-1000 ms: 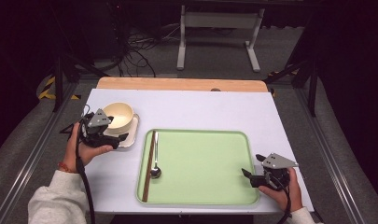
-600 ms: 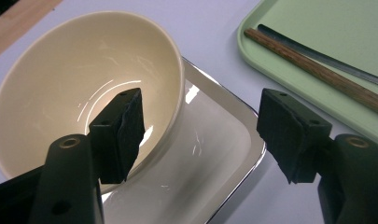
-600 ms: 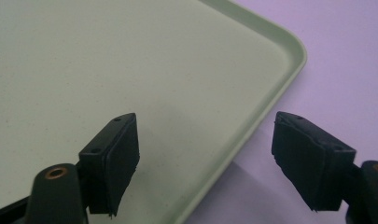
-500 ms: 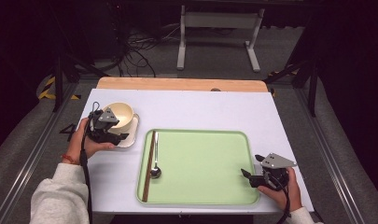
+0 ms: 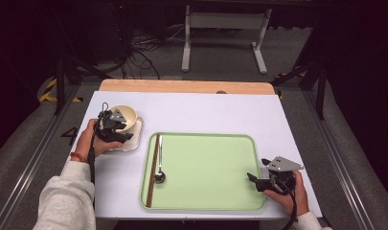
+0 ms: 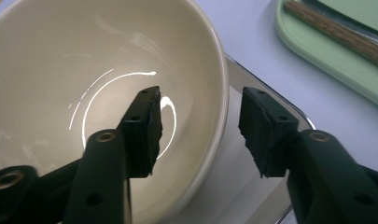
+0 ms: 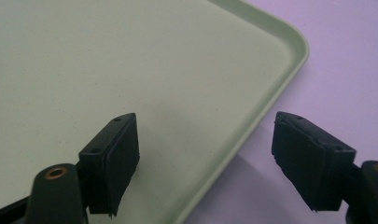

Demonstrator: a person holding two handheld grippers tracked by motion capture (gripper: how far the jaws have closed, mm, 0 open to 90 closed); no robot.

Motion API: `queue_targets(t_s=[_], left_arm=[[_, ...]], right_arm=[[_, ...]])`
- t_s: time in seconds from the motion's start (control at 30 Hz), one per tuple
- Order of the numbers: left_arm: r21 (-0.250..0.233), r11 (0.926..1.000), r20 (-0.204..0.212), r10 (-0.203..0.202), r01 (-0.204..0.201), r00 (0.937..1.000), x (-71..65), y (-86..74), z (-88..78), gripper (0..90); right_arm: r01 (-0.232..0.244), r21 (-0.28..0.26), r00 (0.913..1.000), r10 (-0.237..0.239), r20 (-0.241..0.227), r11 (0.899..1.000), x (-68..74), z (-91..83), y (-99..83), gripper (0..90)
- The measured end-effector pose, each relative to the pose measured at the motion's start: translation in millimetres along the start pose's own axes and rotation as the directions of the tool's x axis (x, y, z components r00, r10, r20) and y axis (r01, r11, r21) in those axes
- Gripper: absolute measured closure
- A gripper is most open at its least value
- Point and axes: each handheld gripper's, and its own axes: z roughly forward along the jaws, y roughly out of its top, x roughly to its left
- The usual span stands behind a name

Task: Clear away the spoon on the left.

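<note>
A cream bowl (image 5: 123, 118) sits on a small silvery tray (image 5: 134, 139) at the left of the high view. The left gripper (image 6: 200, 123) straddles the bowl's rim, its jaws just closing but not yet pressing the wall. At lower right, the right gripper (image 7: 205, 158) hangs with jaws apart astride the green tray's (image 5: 206, 167) edge, pressing nothing. Chopsticks (image 5: 154, 165) and a spoon (image 5: 160, 167) lie on the green tray.

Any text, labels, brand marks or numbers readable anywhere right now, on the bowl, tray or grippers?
None: no words, labels, brands or numbers can be read.
Bowl: plain cream, unmarked.
Tray: plain green, unmarked.
Left gripper and right gripper: plain black fingers, no print.
</note>
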Motion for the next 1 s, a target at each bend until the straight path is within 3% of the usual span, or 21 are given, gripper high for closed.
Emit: queue_targets(t_s=[0.13,0.2,0.37,0.47,0.83,1.0], left_arm=[[0.027,0.9996,0.010,0.000,0.000,1.0000,1.6,-2.7,4.5,61.8],[0.019,0.9998,0.008,-0.001,0.001,1.0000,2.0,-3.8,5.2,69.0],[-0.019,0.9998,0.033,-0.009,0.009,0.9994,2.8,-5.1,6.6,74.1],[-0.018,0.9997,0.028,0.015,-0.014,0.9995,1.0,-3.0,6.7,78.7],[-0.008,0.9978,-0.057,0.065,-0.066,0.9962,-8.0,0.2,5.5,82.8],[-0.033,0.9977,-0.076,0.057,-0.059,0.9955,-8.2,-0.9,1.4,82.9]], right_arm=[[0.003,0.004,1.0000,-0.003,-0.003,1.000,0.2,0.1,-1.7,23.5],[0.000,0.002,1.0000,0.000,-0.005,1.000,0.0,-0.2,-1.9,23.5],[0.003,-0.002,1.0000,-0.003,-0.007,1.000,-0.5,0.4,-1.4,23.4],[0.004,-0.004,1.0000,-0.004,-0.007,1.000,-0.7,0.3,-1.1,23.4],[0.001,-0.014,1.0000,-0.001,0.002,1.000,0.2,-3.0,-0.1,23.4],[-0.010,-0.022,0.9999,0.010,-0.003,1.000,-1.2,-3.1,0.2,23.3]])
